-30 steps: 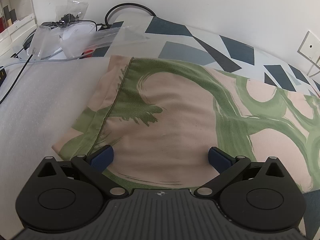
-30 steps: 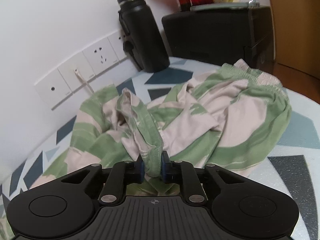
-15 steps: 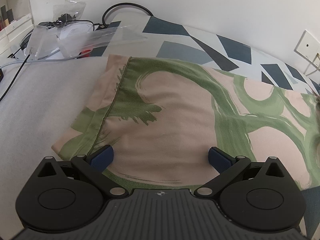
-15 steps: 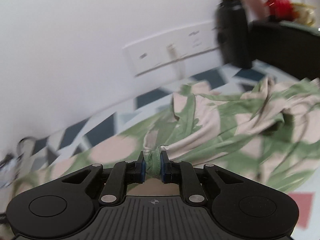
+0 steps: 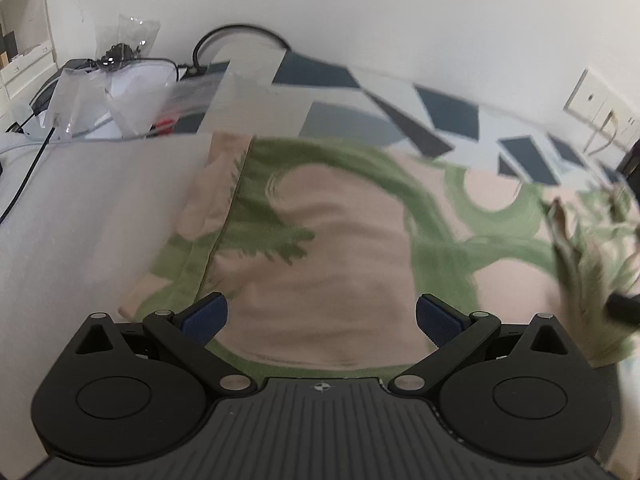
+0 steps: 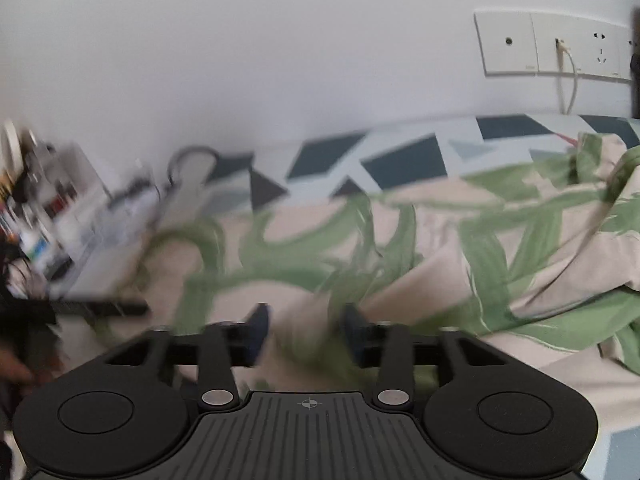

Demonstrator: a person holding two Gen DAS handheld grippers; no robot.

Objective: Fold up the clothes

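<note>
Tongs (image 5: 320, 316) amid garment (image 5: 320, 240), cables (image 5: 236, 36).

A geometric-patterned cloth (image 5: 444, 112) carries the green-and-pink garment (image 5: 340, 264), spread flat.

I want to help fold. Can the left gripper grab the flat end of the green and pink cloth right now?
Probably yes. The left gripper is open over the flat green and pink garment, with nothing lying on that part. The cloth lies smooth, though, so pinching up a layer may be tricky.

White wall (image 6: 280, 60), socket panel (image 6: 552, 46) — geometric-print bedspread (image 5: 448, 112)
</note>
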